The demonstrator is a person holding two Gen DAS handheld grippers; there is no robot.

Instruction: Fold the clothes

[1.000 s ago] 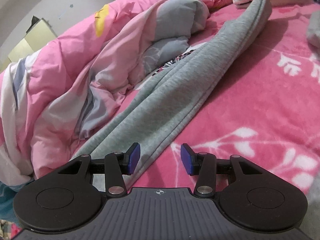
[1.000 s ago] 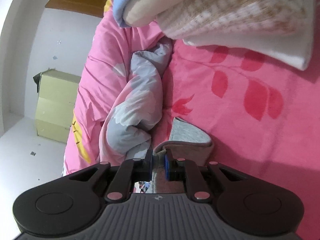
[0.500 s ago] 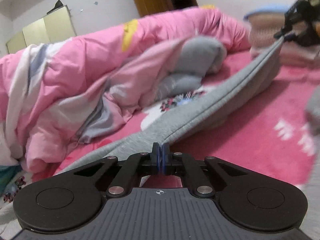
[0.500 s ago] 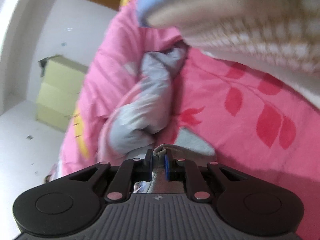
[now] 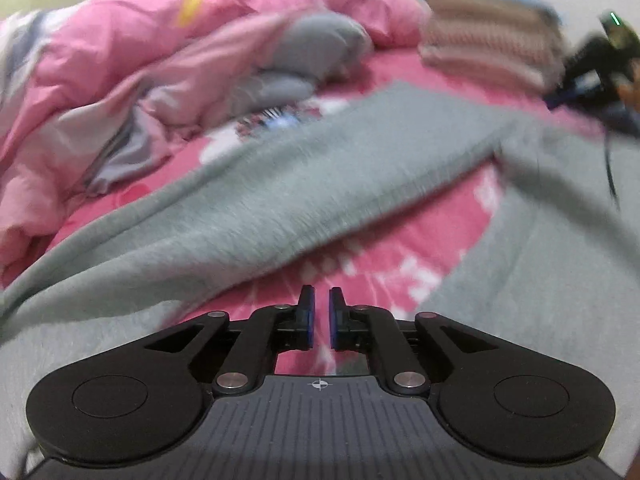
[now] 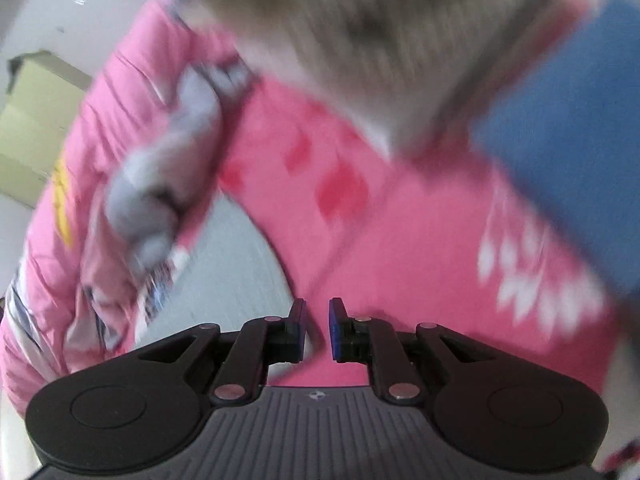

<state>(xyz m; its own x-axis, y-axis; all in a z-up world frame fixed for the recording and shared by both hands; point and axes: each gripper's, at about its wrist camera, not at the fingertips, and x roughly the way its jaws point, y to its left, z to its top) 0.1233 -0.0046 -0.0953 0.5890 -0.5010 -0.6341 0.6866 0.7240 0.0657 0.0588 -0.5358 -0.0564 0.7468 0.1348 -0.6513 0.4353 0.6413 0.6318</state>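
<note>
A grey knit garment point(image 5: 320, 192) lies spread on the pink floral bed sheet point(image 5: 360, 264), one long band running diagonally ahead of my left gripper point(image 5: 319, 316). Its jaws are opening a narrow gap, and only the sheet shows between them. More grey cloth spreads at the lower left and right of the left wrist view. In the right wrist view, my right gripper point(image 6: 317, 328) hovers over the pink sheet point(image 6: 380, 240), narrowly open with nothing between its pads. A corner of the grey garment point(image 6: 236, 264) lies to its left. Both views are motion-blurred.
A rumpled pink and grey quilt point(image 5: 120, 80) is heaped along the left side of the bed. A stack of folded clothes point(image 5: 488, 48) sits at the far end, close above the right gripper point(image 6: 380, 40), with a blue item point(image 6: 568, 128) beside it. A yellow-green cabinet point(image 6: 36, 120) stands off the bed.
Both grippers held the grey garment's edge half a second ago and have let go. The raised garment now lies on the sheet, and both cameras have swung sideways.
</note>
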